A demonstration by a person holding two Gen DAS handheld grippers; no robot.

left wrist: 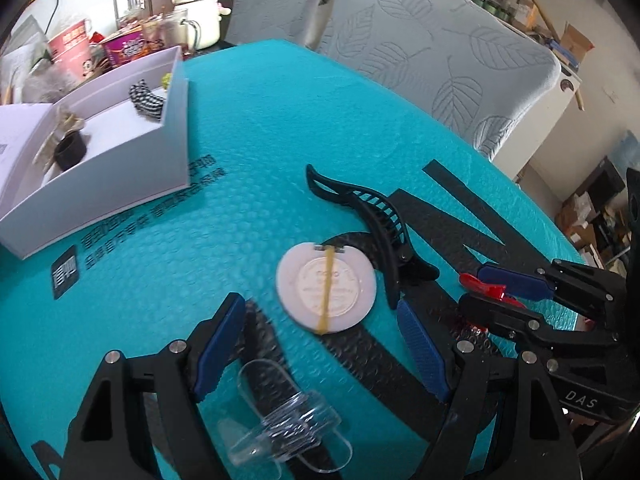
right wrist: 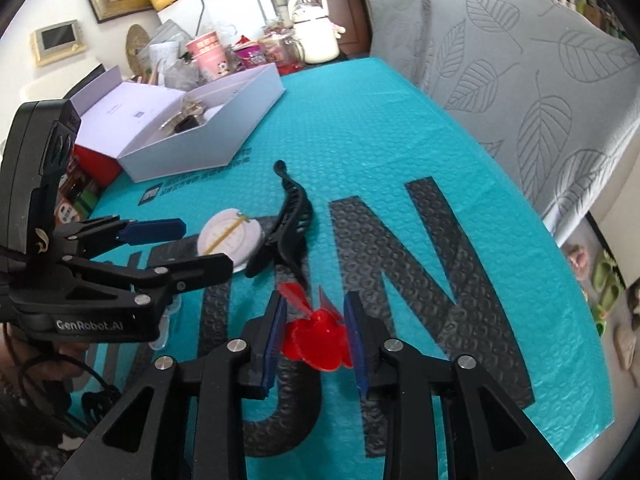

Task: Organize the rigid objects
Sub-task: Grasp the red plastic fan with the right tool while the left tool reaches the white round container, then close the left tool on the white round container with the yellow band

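Two tools over turquoise table (right wrist: 400,128): right tool (right wrist: 316,336) clamping red clip (right wrist: 316,340), prongs pointing away; left tool (left wrist: 320,344) wide open, holding nothing. Black hair claw (left wrist: 380,220) lying lengthwise toward white box (left wrist: 120,152), beside round disc (left wrist: 326,288).

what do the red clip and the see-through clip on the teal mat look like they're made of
Red clip: probably translucent glossy plastic; light glows through its edges, between the right gripper jaws.
See-through clip: likely clear acrylic or similar hard plastic; the teal mat shows through, with bright glints.
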